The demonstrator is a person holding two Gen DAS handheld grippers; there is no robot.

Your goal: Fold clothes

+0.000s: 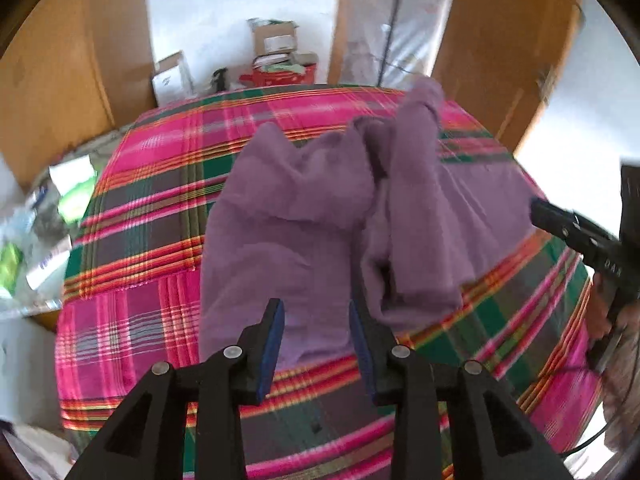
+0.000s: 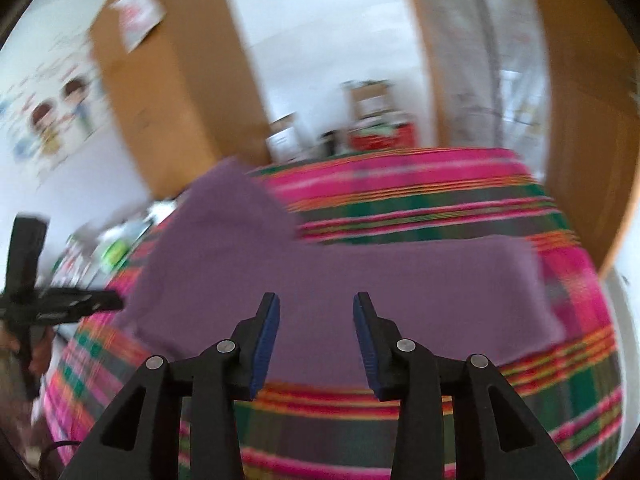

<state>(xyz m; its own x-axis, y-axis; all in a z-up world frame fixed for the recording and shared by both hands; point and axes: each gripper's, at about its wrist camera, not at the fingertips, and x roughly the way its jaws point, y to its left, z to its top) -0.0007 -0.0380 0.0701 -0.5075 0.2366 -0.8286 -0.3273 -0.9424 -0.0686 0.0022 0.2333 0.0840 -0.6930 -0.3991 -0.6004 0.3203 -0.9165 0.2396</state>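
Motion-blurred boxes (image 2: 372, 120) and wall pictures (image 2: 60, 116) behind the plaid cloth (image 2: 440, 204); person's hand (image 1: 608, 312) cut off.

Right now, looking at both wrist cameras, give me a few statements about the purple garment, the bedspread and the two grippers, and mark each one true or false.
1. The purple garment lies on a plaid bedspread. True.
2. The left gripper is clamped on a fold of the garment. False: its jaws stand apart with nothing pinched between the pads.
3. The right gripper has open jaws and hovers over the purple cloth. True.
4. The garment is already a neat flat rectangle. False: in the left wrist view it is rumpled, with raised folds.
5. The bedspread is plain white. False: it is pink, green and orange plaid.
6. Cardboard boxes stand on the floor beyond the bed. True.
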